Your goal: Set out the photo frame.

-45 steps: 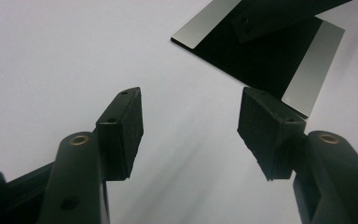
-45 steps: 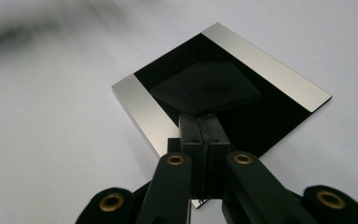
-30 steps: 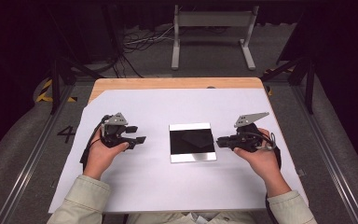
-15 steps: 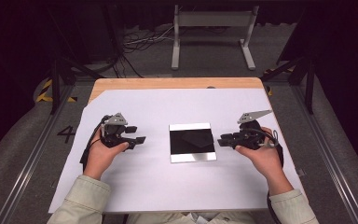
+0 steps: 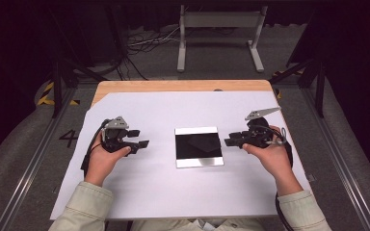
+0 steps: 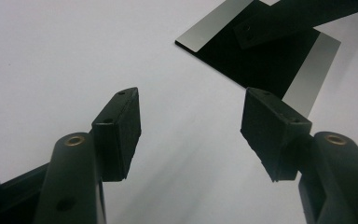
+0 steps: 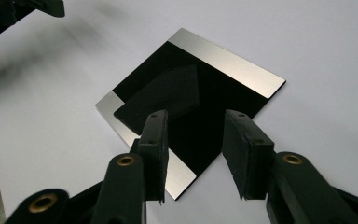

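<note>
While my left tongs [image 5: 142,143] wait open and empty, well to the left of the square mirror plate [image 5: 198,147], my right tongs [image 5: 230,141] have just been opening and now stand about half apart, with nothing between the jaws. The plate lies flat at the middle of the white table [image 5: 154,192], just beyond their tips. I judge they are readying to take its near edge.
</note>
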A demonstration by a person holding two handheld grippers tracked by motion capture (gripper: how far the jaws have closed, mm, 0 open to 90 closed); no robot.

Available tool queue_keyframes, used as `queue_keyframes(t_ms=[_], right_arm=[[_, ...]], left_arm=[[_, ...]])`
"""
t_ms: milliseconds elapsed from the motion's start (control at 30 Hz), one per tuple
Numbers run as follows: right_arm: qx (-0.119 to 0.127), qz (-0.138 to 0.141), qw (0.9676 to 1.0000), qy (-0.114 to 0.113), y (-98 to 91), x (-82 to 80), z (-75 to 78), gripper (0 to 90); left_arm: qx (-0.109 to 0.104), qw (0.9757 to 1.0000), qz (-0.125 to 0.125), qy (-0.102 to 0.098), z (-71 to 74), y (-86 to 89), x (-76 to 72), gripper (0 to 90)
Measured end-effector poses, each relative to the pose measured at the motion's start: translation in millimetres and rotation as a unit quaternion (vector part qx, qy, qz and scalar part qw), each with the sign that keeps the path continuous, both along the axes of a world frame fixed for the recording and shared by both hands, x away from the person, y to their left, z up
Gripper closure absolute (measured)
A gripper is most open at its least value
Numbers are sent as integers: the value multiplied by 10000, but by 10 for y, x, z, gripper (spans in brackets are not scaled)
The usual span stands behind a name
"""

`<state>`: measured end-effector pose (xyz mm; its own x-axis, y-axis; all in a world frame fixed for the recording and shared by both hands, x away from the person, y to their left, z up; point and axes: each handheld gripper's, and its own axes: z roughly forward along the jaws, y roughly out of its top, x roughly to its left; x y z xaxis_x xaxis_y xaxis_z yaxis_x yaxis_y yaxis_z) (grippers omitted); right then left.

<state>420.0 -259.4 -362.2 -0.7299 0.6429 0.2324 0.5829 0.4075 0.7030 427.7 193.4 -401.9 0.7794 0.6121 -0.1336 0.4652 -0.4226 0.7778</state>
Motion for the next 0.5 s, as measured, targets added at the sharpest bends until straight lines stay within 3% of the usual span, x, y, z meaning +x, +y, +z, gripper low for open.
queue_keyframes(t_ms=[500], right_arm=[[219,-283,9969,705,-10,287,58,612]], left_arm=[[-40,10000,39,-21,11,53,-9,386]])
